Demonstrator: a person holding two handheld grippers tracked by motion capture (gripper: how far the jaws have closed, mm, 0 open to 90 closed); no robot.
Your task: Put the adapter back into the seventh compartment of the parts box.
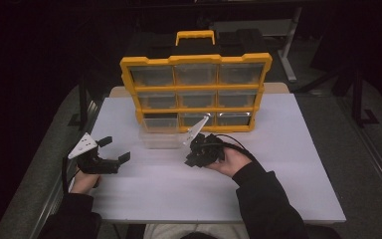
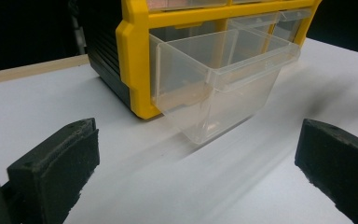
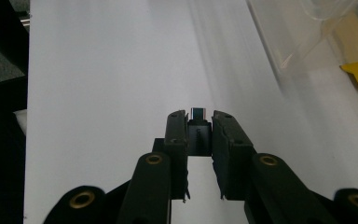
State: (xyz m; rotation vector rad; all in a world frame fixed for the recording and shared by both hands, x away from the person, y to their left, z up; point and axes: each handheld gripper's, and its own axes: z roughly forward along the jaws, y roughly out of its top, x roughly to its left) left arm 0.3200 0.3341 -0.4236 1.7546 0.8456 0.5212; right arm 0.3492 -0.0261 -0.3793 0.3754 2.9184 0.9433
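I see a small dark adapter (image 3: 198,126) pinched in my right gripper (image 3: 199,122), its long axis running along the jaws with the metal-tipped end pointing away from the camera over the white counter (image 3: 112,70); most of its body is hidden between the pads. In the high view my right hand (image 1: 229,162) holds that gripper palm-up just in front of the pulled-out clear drawer (image 2: 219,79) of the yellow organizer (image 1: 196,94). My left gripper (image 1: 114,149) rests spread wide and empty at the counter's left edge, facing the drawer.
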